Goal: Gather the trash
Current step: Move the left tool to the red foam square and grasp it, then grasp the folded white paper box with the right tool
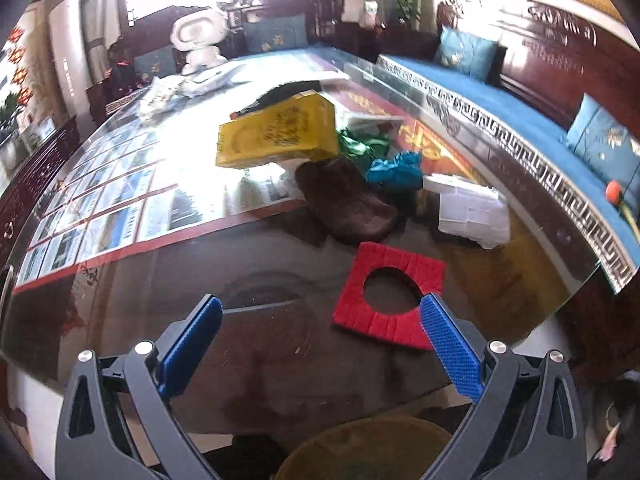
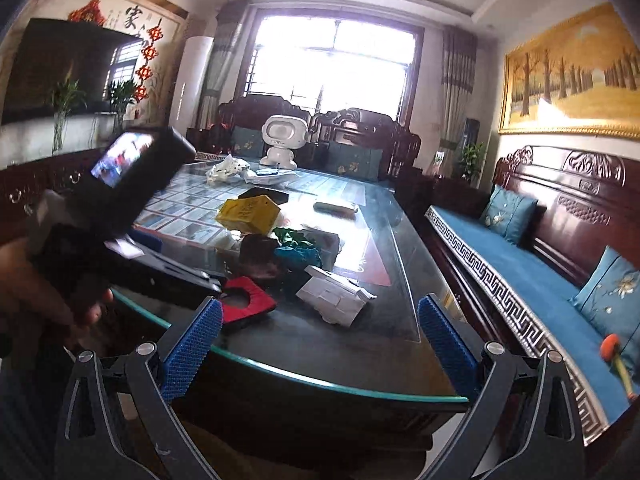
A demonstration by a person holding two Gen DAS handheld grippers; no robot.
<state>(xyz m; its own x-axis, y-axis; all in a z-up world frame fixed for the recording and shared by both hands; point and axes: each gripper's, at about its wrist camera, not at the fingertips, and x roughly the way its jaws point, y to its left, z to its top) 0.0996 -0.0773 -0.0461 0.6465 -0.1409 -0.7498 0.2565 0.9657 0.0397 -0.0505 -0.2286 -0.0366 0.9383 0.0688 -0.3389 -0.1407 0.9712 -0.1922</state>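
Long glass-topped counter [image 2: 384,344] fills the room's middle, with a carved wooden sofa carrying a blue cushion [image 2: 516,272] running just beside its right edge. Trash clusters mid-counter: a yellow box [image 1: 276,132] lies tilted at the back, a brown cloth [image 1: 344,200] lies in front of it, green wrapping [image 1: 362,144] and crumpled teal wrapping [image 1: 396,168] sit between box and cloth to the right, folded white paper [image 1: 472,216] lies farther right, and a red square pad with a round hole [image 1: 390,296] lies nearest the edge. Far end of the counter holds a white toy robot [image 2: 282,140] and a white crumpled plastic bag [image 2: 228,168]. Left hand-held gripper [image 1: 320,344] hovers low over the near counter, released, jaws spread wide with nothing between them; its right finger overlaps the red pad's near corner in view, contact cannot be told. Right hand-held gripper [image 2: 320,344] hangs off the near counter edge, also spread and empty, the white paper and red pad lying beyond its tips. Only the right wrist view shows the left device itself, its black camera body [image 2: 132,176] with lit screen and the holding left hand [image 2: 36,300], which block the counter's left side; also the window, a framed landscape painting [image 2: 572,76]. Only the left wrist view shows a round olive-coloured bin rim [image 1: 368,444] below the counter edge, contents unreadable.
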